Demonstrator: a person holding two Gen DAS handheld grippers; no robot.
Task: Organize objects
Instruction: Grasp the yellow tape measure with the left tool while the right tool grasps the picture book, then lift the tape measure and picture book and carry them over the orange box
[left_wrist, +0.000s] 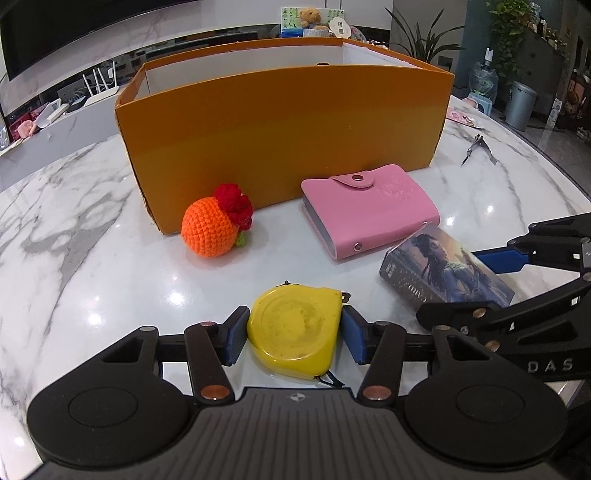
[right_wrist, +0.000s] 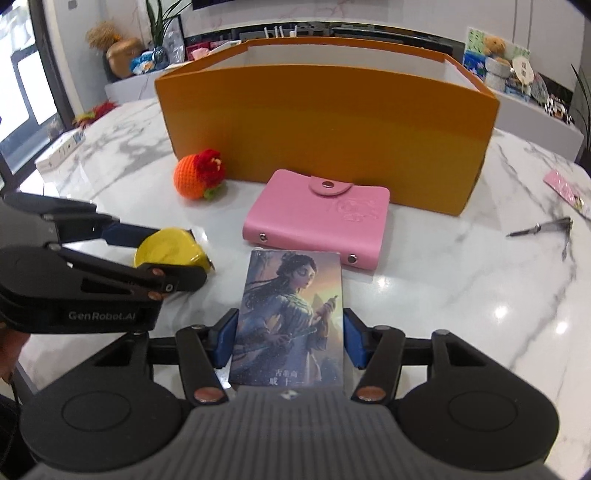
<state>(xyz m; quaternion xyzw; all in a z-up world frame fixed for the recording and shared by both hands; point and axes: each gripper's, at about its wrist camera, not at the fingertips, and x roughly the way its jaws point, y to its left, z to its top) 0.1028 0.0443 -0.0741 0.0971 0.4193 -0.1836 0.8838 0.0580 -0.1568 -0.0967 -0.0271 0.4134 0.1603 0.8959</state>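
Note:
My left gripper (left_wrist: 294, 334) is shut on a yellow tape measure (left_wrist: 295, 328) that rests on the marble table (left_wrist: 92, 280). My right gripper (right_wrist: 290, 338) is shut on an illustrated card box (right_wrist: 290, 317), also on the table. The card box shows in the left wrist view (left_wrist: 443, 269), and the tape measure in the right wrist view (right_wrist: 168, 249). Ahead stands an open orange box (left_wrist: 280, 125) (right_wrist: 325, 125). In front of it lie a pink card wallet (left_wrist: 369, 210) (right_wrist: 317, 218) and an orange crochet ball with a red flower (left_wrist: 214, 225) (right_wrist: 199, 173).
Nail clippers (left_wrist: 476, 146) (right_wrist: 546, 230) lie at the right of the table. A pink packet (right_wrist: 565, 188) lies at the far right edge. A white box (right_wrist: 61, 149) sits at the far left edge. Shelves with clutter stand beyond the table.

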